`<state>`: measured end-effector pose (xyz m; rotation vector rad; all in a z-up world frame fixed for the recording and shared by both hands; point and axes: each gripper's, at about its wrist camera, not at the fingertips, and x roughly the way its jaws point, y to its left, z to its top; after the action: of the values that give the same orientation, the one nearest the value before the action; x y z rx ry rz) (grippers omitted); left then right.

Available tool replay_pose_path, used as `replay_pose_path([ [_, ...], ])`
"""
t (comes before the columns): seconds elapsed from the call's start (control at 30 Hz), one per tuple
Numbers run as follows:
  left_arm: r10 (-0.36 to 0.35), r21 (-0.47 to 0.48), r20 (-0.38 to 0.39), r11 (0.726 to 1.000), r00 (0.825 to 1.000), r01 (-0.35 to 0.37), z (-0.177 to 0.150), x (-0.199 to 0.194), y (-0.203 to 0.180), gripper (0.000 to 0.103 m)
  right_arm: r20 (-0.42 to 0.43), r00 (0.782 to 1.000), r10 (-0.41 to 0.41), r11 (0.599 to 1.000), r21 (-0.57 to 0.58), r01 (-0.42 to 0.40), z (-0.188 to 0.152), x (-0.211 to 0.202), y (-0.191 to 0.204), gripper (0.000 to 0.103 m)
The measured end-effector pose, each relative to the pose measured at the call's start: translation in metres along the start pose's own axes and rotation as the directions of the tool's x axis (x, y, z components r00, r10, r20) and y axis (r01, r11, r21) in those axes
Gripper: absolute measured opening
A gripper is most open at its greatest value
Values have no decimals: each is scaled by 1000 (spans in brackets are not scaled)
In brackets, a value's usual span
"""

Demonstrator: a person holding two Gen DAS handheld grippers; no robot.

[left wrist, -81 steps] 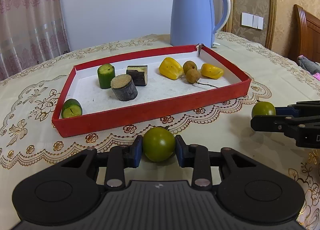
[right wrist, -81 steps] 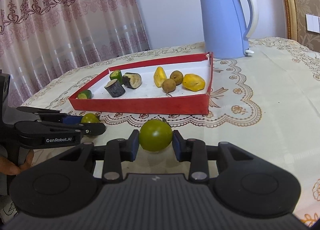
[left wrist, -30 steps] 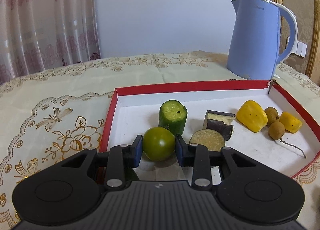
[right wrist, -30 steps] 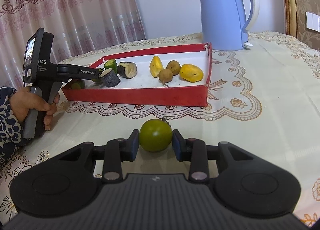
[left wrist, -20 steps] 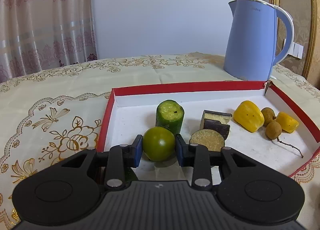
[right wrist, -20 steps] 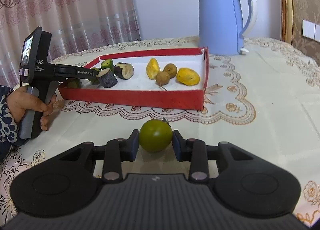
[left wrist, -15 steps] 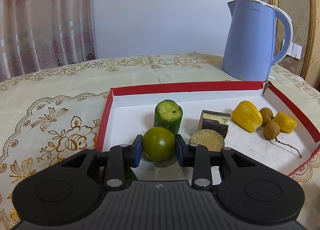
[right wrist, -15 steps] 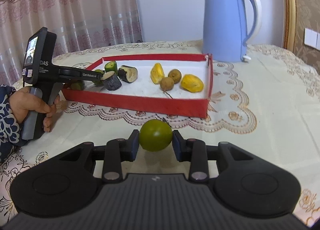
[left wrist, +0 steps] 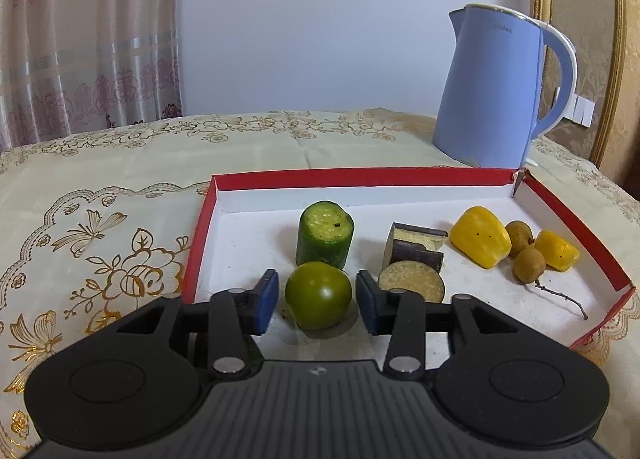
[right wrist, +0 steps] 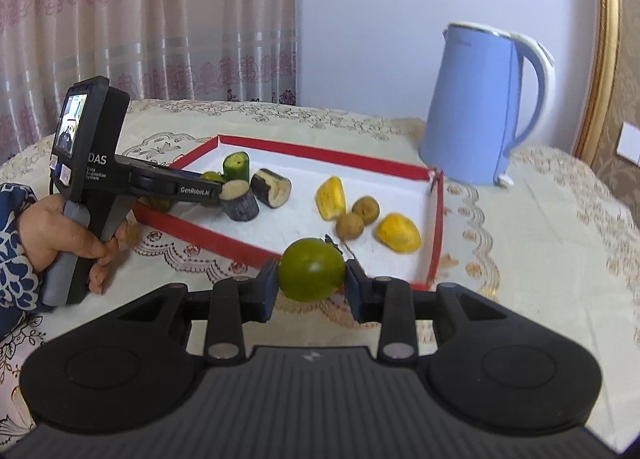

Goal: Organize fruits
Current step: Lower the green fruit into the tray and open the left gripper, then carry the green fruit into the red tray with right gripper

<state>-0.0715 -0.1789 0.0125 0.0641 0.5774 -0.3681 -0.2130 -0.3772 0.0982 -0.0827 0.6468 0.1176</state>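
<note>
Now parting, left gripper (left wrist: 317, 301) jaws clear of green fruit (left wrist: 318, 295) resting inside red tray (left wrist: 362, 175) — right gripper (right wrist: 311, 286) raised, clamping second green fruit (right wrist: 311, 269).

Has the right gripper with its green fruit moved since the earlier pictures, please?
Yes. The right gripper, shut on its green fruit, has lifted toward the red tray; the fruit now overlaps its near wall.

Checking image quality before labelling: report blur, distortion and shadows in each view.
Left wrist view: sharp; fisheye bows the kettle; soft shadow under the green fruit in the red tray. Right wrist view: slightly blurred, softest on the kettle and table edge; dark corner vignette.
</note>
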Motion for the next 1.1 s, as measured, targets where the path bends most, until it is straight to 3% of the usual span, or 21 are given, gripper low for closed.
replay_pose_path([
  [0.13, -21, 3, -1, 1000, 1000, 21, 0, -2, -1, 58, -4, 1000, -8, 1000, -23, 7, 12, 9, 3, 33],
  [0.2, 4, 4, -2, 1000, 1000, -4, 1, -3, -2, 72, -10, 1000, -14, 999, -31, 14, 17, 17, 3, 33],
  [0.23, 3, -2, 2, 1000, 1000, -3, 1, -5, -1, 73, -13, 1000, -19, 999, -37, 19, 20, 21, 4, 33],
  [0.73, -20, -58, 78, 998, 997, 25, 11, -26, 9, 74, -107, 994, -1, 997, -78, -7, 41, 94, 11, 33],
  [1.1, -24, -57, 73, 998, 997, 28, 11, -26, 9, 74, -176, 984, 6, 998, -59, -16, 38, 139, 7, 33],
])
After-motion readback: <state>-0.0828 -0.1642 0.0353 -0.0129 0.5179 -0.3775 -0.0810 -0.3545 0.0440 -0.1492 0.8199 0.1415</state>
